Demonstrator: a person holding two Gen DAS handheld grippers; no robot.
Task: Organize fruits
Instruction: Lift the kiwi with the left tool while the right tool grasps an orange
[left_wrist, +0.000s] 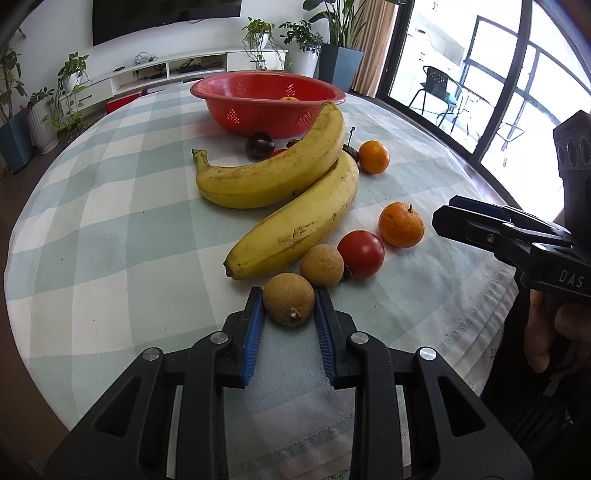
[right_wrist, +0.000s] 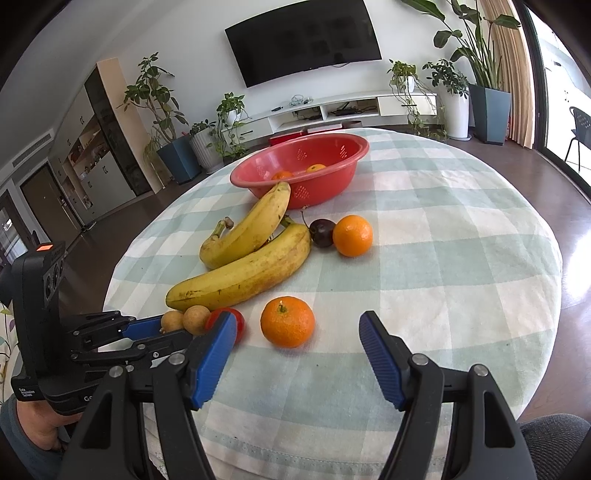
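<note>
Left hand-held gripper (left_wrist: 289, 306) is clamped on a brown longan (left_wrist: 289, 303), pads against both sides, fruit apparently resting on the counter (left_wrist: 110, 229) beside a second longan (left_wrist: 321, 265). Right hand-held gripper (right_wrist: 297, 332) is half open, empty, just behind a mandarin (right_wrist: 287, 322). Checked cloth, red basket (right_wrist: 300, 170) at back, living room with TV (right_wrist: 303, 40).

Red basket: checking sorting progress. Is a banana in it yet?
No, both bananas lie on the tablecloth before the red basket; only oranges show inside.
</note>
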